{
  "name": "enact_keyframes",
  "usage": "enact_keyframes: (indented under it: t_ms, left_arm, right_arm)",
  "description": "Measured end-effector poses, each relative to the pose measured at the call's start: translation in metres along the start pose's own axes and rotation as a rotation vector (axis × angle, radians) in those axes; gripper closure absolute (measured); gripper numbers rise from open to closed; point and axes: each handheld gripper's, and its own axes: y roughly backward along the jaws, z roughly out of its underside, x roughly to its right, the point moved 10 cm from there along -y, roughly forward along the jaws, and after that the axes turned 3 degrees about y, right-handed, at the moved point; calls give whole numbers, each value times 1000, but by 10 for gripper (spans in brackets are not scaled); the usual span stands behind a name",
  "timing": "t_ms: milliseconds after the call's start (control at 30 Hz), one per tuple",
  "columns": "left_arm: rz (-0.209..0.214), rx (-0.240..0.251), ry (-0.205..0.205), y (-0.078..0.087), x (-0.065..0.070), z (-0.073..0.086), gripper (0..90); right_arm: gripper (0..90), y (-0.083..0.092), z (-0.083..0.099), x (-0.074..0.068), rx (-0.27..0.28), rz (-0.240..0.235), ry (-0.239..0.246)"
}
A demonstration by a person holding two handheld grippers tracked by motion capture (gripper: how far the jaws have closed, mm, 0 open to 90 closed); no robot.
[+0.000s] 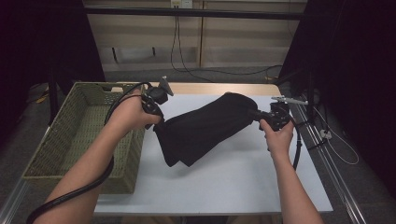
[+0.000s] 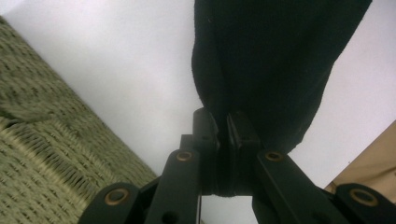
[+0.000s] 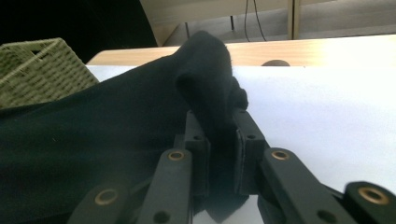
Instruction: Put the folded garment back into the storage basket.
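Black knit cloth garment [image 1: 205, 128] held up between both grippers, lower part draping onto the white tabletop [image 1: 233, 177].
Left gripper [image 1: 156, 119] and right gripper [image 1: 258, 113] jaws each pinch an edge; next likely: carry it to the green wicker basket [image 1: 70, 140] without slipping.

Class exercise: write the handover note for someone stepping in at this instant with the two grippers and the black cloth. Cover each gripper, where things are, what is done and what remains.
Left gripper: shut on one end of the black cloth, beside the wicker basket.
Right gripper: shut on the other end of the cloth, toward the table's right side.
Cloth: stretched between both grippers, its lower folds hanging down to the white table.
Basket: at the table's left.
Done: both ends gripped, cloth mostly lifted.
Left: probably carrying the cloth over and lowering it into the basket, then releasing both grips.
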Motion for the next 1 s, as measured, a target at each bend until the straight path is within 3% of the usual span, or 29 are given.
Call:
enact_keyframes:
  t_ms: [300,800,1000]
  left_arm:
    - [-1,-2,12,16,-4,-2,840]
    - [-53,1,27,43,-12,-3,840]
    - [-55,13,39,53,-16,0,840]
  right_arm:
    - [789,0,-12,-7,0,-13,3]
    - [789,-4,-35,-23,9,-29,24]
    - [789,-10,-41,-30,7,-33,40]
